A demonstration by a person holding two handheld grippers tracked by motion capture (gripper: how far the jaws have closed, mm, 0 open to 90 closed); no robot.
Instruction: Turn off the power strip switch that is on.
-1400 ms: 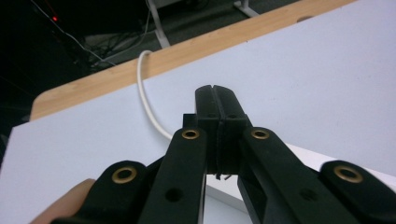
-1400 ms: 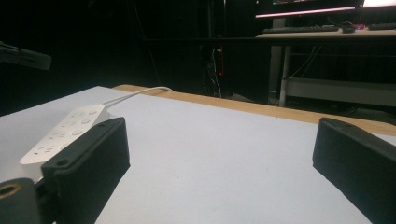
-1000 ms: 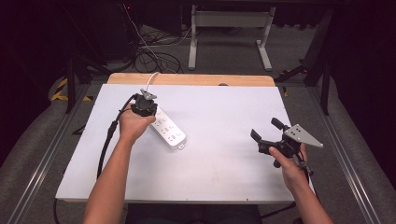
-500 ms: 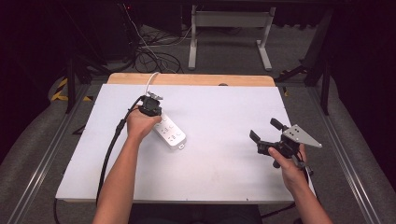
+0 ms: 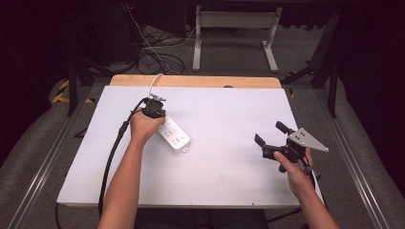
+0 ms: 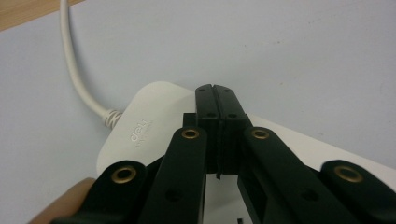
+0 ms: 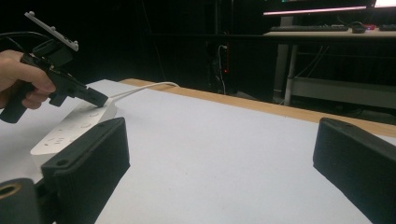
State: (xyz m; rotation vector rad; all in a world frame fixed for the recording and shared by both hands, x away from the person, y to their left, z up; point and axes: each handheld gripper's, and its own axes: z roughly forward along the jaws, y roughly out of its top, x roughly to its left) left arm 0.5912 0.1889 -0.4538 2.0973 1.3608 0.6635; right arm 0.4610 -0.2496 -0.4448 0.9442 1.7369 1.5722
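White power strip [image 5: 174,135] lies on the counter [image 5: 229,124]; the clenched left tool [image 6: 215,89] presses its cord end (probably the switch). Next move needs a light push; the right tool [image 5: 270,133] waits released.

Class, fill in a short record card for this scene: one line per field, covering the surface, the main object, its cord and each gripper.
Surface: white table
Main object: white power strip, lying flat
Cord: white cord, leaving the strip's far end
Left gripper: jaws shut, tips over the strip's cord end
Right gripper: jaws open, apart from the strip
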